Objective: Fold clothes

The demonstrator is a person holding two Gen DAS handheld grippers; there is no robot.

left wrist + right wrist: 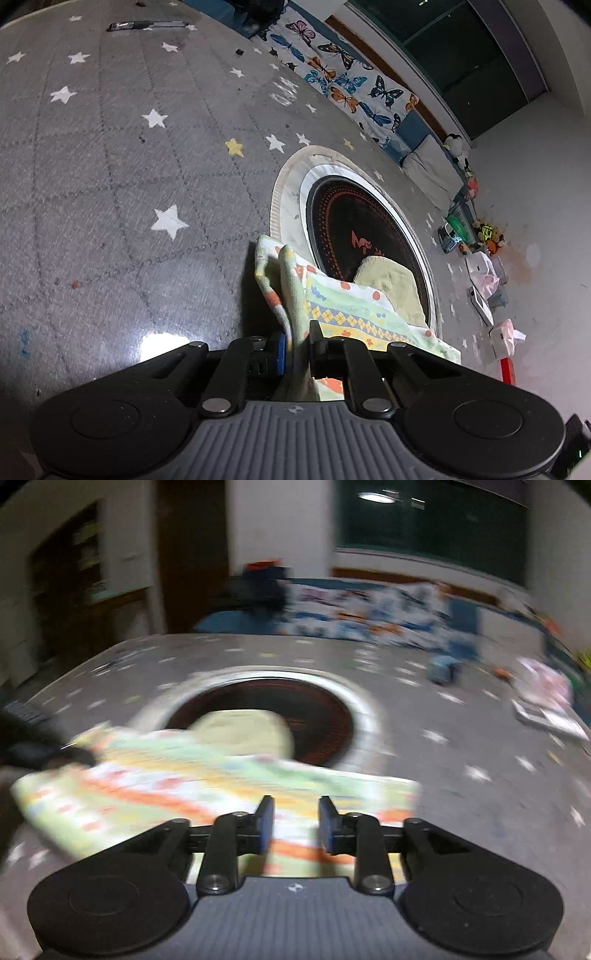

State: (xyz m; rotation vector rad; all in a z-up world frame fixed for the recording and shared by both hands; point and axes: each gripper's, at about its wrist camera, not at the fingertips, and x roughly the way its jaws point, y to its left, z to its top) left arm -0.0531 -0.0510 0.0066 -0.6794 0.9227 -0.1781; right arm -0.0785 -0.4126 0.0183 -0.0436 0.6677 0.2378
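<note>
A patterned garment (351, 306) in pale green, orange and yellow lies on the grey star-print tabletop (110, 184). It partly covers a round black inset plate (351, 229). My left gripper (298, 334) is shut on a bunched fold at the garment's left edge, and the cloth stands up between its pads. The right wrist view is blurred. There the garment (166, 786) spreads flat in front of the plate (314, 709). My right gripper (296, 808) hovers over the garment's near edge, its jaws apart and nothing pinched between them.
A dark pen-like object (147, 25) lies at the table's far end. A butterfly-print quilt (332, 74) runs along the bench behind. Boxes, tissue packs and small toys (480, 266) crowd the right side. A dark window (424, 524) is on the back wall.
</note>
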